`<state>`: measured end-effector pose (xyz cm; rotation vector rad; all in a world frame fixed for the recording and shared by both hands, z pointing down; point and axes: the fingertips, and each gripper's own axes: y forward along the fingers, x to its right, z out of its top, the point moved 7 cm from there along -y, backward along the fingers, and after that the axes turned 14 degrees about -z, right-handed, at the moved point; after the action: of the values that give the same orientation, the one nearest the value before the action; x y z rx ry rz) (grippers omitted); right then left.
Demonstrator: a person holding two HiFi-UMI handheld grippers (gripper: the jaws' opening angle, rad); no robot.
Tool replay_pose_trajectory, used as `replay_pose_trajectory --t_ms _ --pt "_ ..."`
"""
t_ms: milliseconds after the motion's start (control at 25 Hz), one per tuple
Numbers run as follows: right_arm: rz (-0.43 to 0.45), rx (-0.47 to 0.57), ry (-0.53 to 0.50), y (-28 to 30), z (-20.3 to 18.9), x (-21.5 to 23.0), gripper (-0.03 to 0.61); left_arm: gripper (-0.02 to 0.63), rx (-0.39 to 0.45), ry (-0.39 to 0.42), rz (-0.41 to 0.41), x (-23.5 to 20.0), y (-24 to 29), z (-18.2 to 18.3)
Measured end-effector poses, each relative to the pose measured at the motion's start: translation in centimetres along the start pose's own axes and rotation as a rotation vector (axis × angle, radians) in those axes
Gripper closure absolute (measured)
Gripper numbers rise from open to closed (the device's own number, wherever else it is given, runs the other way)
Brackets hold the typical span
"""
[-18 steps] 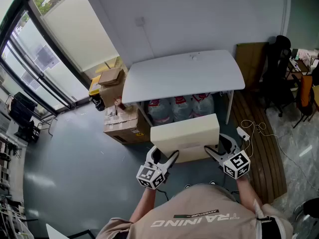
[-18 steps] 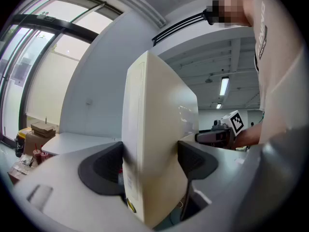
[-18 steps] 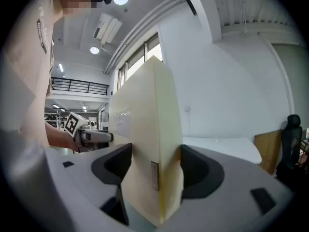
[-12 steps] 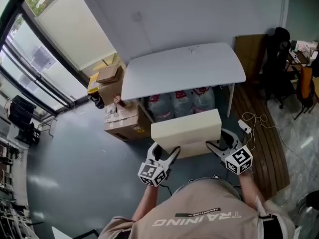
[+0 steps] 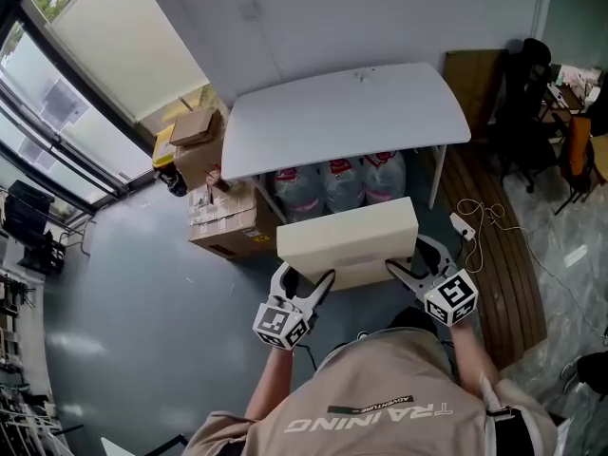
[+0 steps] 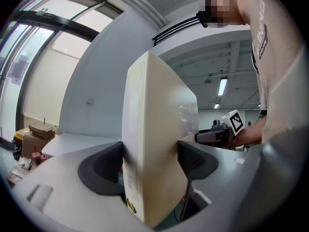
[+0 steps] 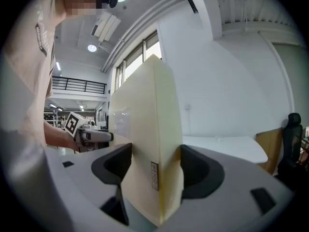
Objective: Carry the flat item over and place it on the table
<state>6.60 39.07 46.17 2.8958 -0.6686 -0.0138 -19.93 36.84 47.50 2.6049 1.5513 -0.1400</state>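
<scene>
Box point(image 5: 347, 240): flat, smooth, cream rectangle.
Left gripper point(image 5: 306, 280): clamps box end.
Right gripper point(image 5: 410, 260): clamps opposite end.
Change: table point(image 5: 347, 117) sits higher in frame.

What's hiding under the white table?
Three big water bottles with red labels are under the table. The cream flat box covers their lower parts, and the tabletop hides whatever lies further back.

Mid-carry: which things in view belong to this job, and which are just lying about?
Job: flat cream box, clamped at both ends by the left gripper and right gripper; white table.
Lying about: cardboard boxes, water bottles under the table, black chair, power strip.
</scene>
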Motion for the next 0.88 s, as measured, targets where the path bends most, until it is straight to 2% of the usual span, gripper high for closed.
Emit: replay_pose_trajectory --t_ms 160,320,680,880 --pt "0.002 -0.03 0.017 1.4 -0.9 0.4 0.293 0.278 -0.016 -0.04 0.003 -1.4 0.4 -1.1" --pt "0.002 -0.043 0.026 3.7 -1.2 2.7 0.293 0.278 -0.029 -0.051 0.003 -3.5 2.8 -1.4" --pt "0.07 0.001 0.028 11.0 1.0 11.5 0.293 0.278 -0.038 -0.007 0.057 -9.2 11.0 1.4" --pt "0.111 0.005 0.039 14.5 0.8 15.8 0.293 0.278 -0.062 0.002 0.095 -11.5 15.0 1.7"
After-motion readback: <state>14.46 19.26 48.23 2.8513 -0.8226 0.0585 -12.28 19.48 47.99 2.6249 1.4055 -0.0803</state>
